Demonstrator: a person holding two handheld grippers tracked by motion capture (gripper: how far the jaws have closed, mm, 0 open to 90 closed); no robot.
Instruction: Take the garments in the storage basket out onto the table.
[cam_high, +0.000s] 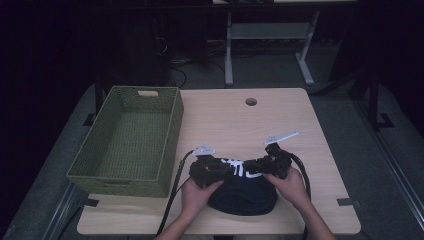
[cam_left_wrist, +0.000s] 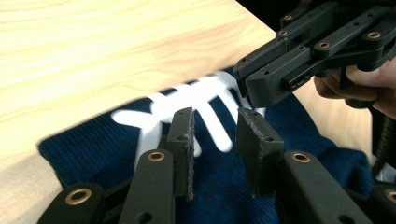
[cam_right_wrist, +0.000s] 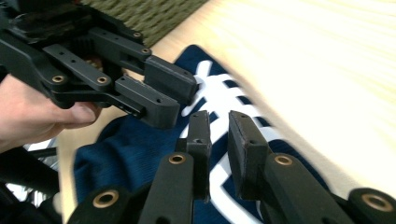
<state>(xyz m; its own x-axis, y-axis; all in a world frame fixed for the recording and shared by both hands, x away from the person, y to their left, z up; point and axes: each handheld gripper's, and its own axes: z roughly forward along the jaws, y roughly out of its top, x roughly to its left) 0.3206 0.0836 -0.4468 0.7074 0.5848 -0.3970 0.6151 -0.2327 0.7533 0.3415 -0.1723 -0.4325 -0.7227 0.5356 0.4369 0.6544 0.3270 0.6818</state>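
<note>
Fingers (cam_left_wrist: 182, 140) of both grippers stand narrowly parted, holding nothing, just above the navy garment (cam_high: 245, 192) on the table (cam_high: 280, 115).

both tongs (cam_high: 239, 167) slightly parted, facing.

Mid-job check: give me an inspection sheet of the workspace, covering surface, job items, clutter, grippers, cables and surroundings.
Surface: light wooden table with a round hole near its far edge.
Job's things: navy garment with white print, bunched at the near edge; empty green woven basket on the table's left side.
Clutter: nothing seen.
Grippers: left gripper and right gripper both above the garment, tips facing each other; each pair of jaws stands apart with nothing pinched between them.
Cables: a black cable trails from each gripper toward the person.
Surroundings: dark room, a white desk frame behind the table.
</note>
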